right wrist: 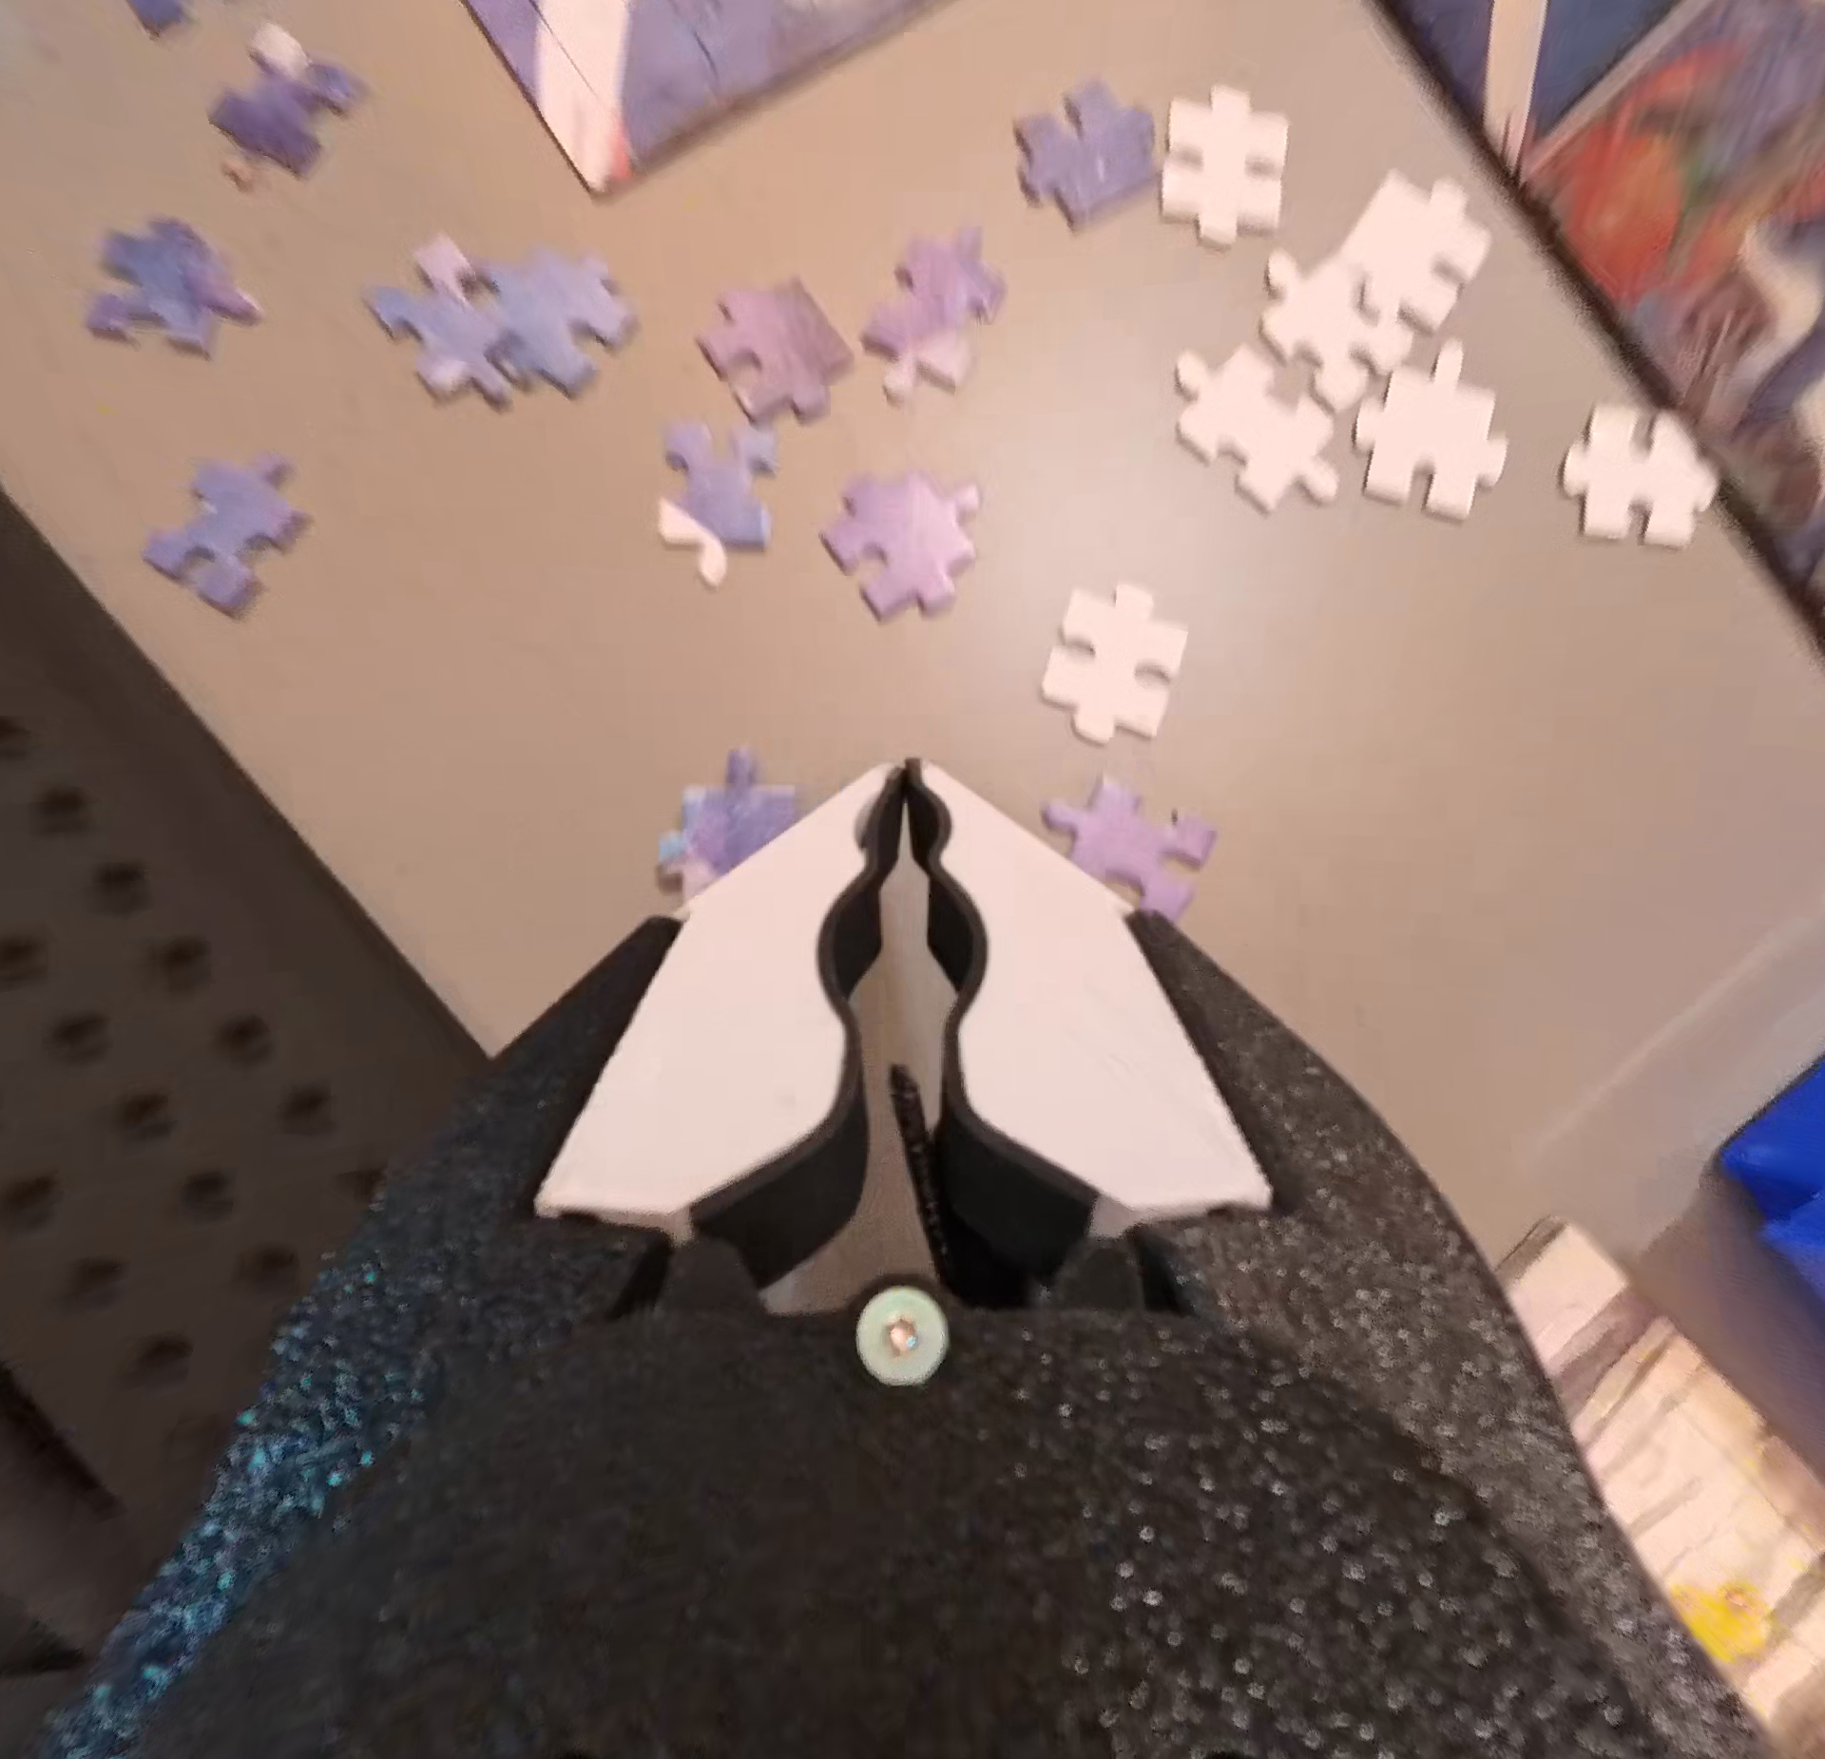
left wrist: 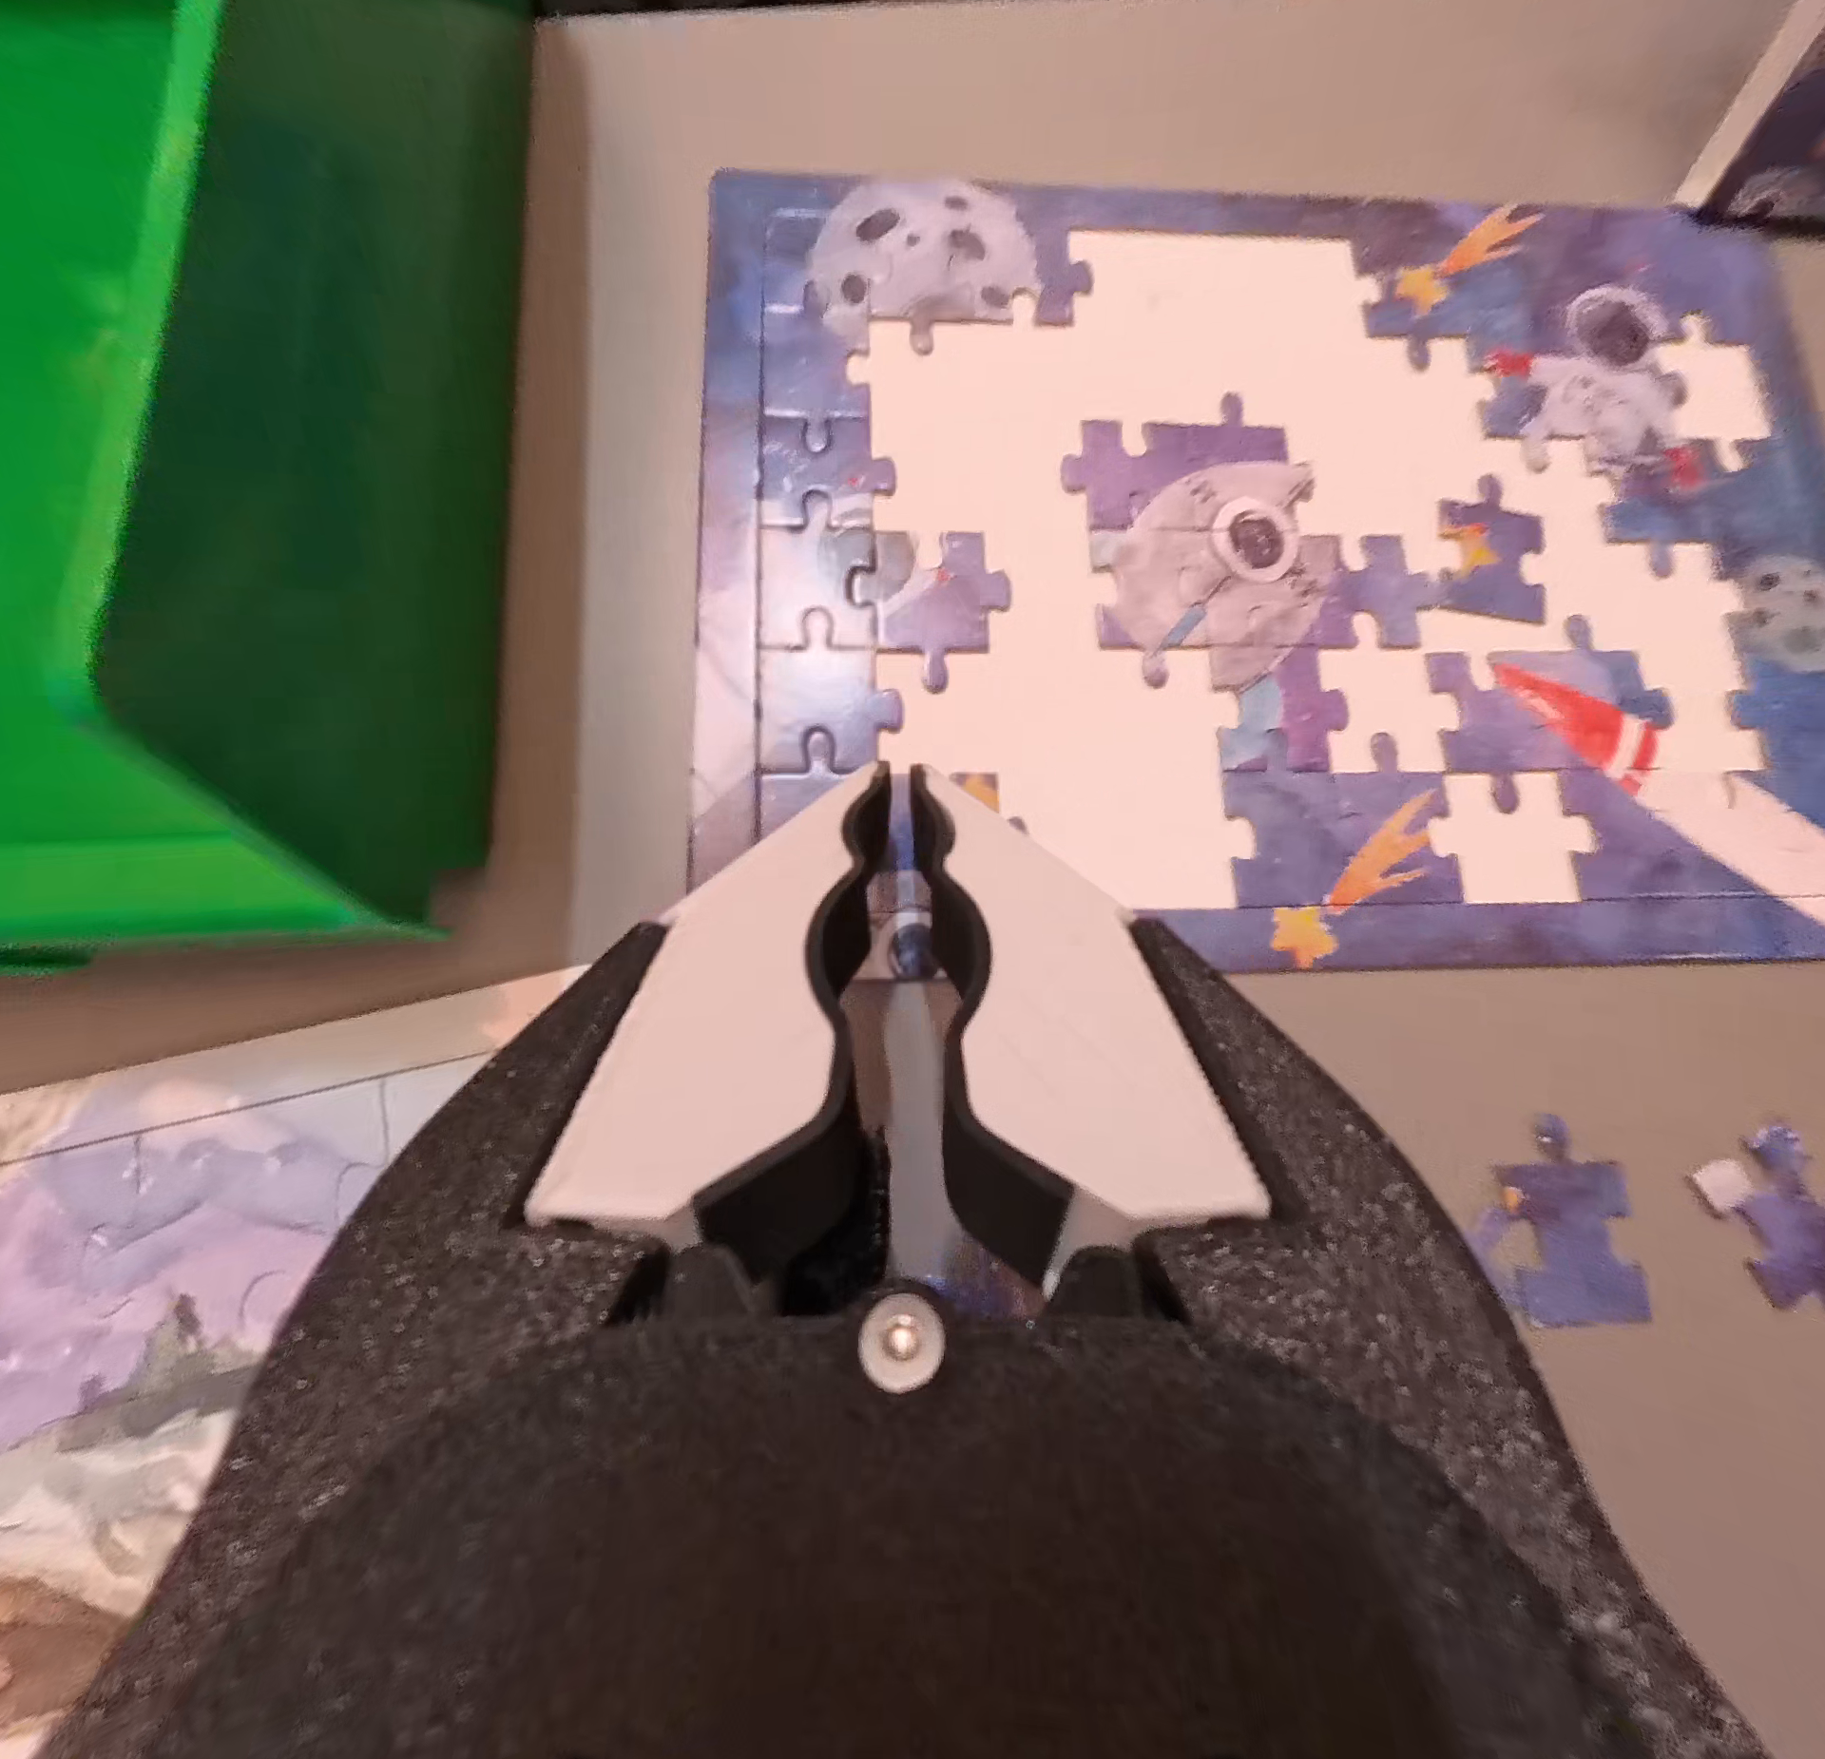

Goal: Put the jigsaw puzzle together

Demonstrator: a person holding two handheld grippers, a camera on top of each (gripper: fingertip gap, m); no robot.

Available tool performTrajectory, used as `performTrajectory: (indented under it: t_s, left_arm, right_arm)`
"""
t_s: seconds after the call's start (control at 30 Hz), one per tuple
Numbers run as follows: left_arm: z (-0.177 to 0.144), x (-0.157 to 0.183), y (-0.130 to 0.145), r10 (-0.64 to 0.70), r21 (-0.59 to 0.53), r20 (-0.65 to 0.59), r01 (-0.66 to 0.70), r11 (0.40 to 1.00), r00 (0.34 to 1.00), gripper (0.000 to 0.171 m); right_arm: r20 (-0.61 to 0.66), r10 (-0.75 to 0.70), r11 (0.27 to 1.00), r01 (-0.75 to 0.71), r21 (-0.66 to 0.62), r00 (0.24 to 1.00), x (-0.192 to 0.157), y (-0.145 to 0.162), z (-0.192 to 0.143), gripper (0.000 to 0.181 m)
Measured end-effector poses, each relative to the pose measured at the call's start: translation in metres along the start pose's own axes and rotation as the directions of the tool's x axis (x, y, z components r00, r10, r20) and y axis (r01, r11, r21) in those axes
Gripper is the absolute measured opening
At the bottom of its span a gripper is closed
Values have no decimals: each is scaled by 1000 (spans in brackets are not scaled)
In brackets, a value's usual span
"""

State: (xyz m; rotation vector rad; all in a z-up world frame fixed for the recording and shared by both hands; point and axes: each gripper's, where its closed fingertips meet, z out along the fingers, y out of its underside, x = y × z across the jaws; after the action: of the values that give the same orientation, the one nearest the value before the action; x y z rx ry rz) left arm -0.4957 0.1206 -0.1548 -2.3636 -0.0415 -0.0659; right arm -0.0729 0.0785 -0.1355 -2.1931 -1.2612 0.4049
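My left gripper hangs over the near-left corner of the puzzle tray, jaws pressed together on nothing I can see. My right gripper is likewise closed and empty above the loose pieces scattered on the table. The space-themed jigsaw is partly filled: border mostly laid, spaceship cluster adrift mid-tray. Risks, in my judgement: several white face-down pieces need flipping, and a thin flat piece may slip from my tips. Motion blur makes aim uncertain. A careless descent could nudge seated border pieces out of place.
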Motion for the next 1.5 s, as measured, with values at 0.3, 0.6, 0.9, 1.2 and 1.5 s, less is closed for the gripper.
performTrajectory:
  t_s: [0.3, 0.6, 0.9, 1.2, 1.5]
  left_arm:
    - [8, -22, 6, 37, -43, 96, -33, 999, 995, 32]
    - [11, -4, 9, -34, -49, -12, 33, 998, 999, 48]
    - [-3, 18, 24, 47, -145, 73, -36, 989, 996, 44]
    - [-53, 148, 11, 141, -20, -281, -153, 988, 949, 44]
    - [-83, 294, 51, 111, -61, -727, -225, 972, 678, 42]
  right_arm:
    - [103, -75, 990, 86, -107, 992, -23, -22, 3, 24]
    - [66, -54, 991, 62, -121, 996, -53, 34, 16, 36]
    - [89, -18, 994, 28, -107, 996, -50, 50, 4, 39]
    - [30, -35, 994, 38, -99, 999, -54, 34, 20, 36]
    - [73, -75, 990, 83, -110, 995, -54, 28, 18, 13]
